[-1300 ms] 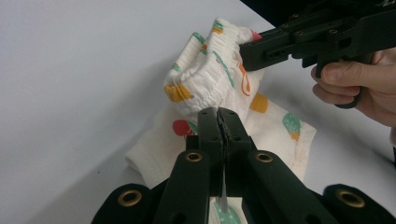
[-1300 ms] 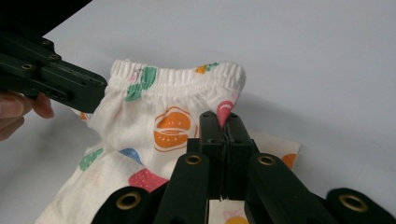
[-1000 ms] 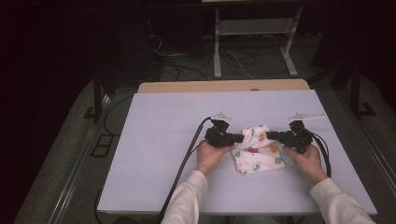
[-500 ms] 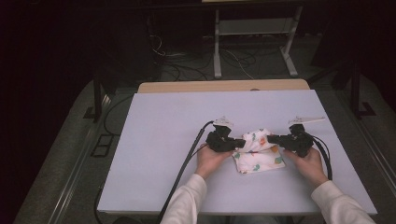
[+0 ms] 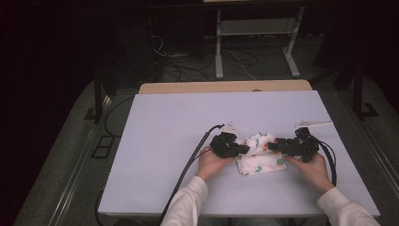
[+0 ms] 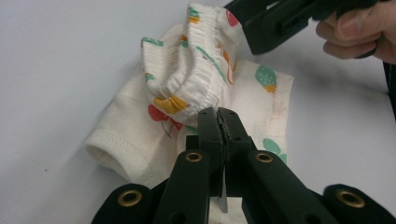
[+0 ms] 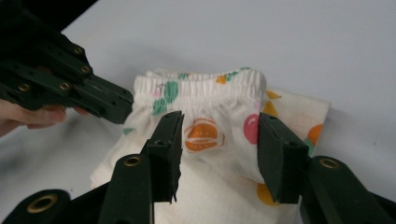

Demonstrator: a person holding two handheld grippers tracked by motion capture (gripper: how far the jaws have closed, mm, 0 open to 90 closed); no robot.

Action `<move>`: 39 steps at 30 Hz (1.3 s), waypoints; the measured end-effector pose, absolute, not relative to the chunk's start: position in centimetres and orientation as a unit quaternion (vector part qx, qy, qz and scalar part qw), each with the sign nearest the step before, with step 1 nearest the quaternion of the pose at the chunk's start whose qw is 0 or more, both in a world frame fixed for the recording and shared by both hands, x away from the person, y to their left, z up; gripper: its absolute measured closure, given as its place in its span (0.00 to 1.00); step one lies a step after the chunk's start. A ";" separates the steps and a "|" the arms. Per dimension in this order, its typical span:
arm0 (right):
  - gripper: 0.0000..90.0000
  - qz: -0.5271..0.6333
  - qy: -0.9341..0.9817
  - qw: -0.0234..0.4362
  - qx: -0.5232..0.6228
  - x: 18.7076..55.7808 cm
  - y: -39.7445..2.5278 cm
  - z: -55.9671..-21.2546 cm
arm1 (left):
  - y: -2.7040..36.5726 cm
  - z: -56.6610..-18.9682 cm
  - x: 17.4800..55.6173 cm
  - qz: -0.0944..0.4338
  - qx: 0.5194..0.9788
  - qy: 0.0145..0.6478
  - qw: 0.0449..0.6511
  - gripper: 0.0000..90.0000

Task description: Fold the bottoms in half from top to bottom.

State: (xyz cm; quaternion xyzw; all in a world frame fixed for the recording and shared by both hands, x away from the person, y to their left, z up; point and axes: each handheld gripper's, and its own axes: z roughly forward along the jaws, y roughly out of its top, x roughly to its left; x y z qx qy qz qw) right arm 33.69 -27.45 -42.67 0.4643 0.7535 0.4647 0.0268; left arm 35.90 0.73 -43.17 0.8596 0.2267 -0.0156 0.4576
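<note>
My left gripper (image 6: pixel 219 116) is pinched on the elastic waistband of the little fruit-print shorts (image 5: pixel 258 153), which lie bunched near the table's (image 5: pixel 164 141) front edge. My right gripper (image 7: pixel 219 140) gapes around the band's other end. The cloth looks light and floppy; I'd grip that thicker band.

Table (image 5: pixel 164 141) surface is open to the left, far and near sides. The garment (image 5: pixel 259 153), between left gripper (image 5: pixel 242 149) and right gripper (image 5: pixel 273 146), is the sole obstacle.
</note>
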 end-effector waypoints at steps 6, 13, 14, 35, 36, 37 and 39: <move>0.55 0.481 0.741 0.029 0.469 34.2 -27.6 -41.7 | 0.7 -43.2 35.7 -0.013 0.867 0.208 0.452 0.98; 0.62 0.486 0.740 0.025 0.464 35.4 -27.0 -40.3 | 0.5 -43.3 35.6 -0.013 0.870 0.200 0.449 0.98; 0.64 0.484 0.742 0.025 0.464 35.7 -26.8 -40.1 | 0.5 -43.3 35.6 -0.013 0.871 0.199 0.449 0.98; 0.98 0.414 0.791 0.003 0.451 40.5 -21.7 -40.0 | 0.2 -43.6 35.4 -0.015 0.876 0.189 0.444 0.98; 0.98 0.409 0.793 0.000 0.451 40.7 -21.4 -40.1 | 0.2 -43.7 35.4 -0.015 0.876 0.190 0.444 0.98; 0.98 0.401 0.798 -0.003 0.449 40.8 -21.2 -40.3 | 0.2 -43.7 35.3 -0.014 0.876 0.189 0.444 0.98; 0.98 0.389 0.803 -0.007 0.451 41.1 -20.7 -40.6 | 0.1 -43.7 35.3 -0.015 0.876 0.190 0.443 0.98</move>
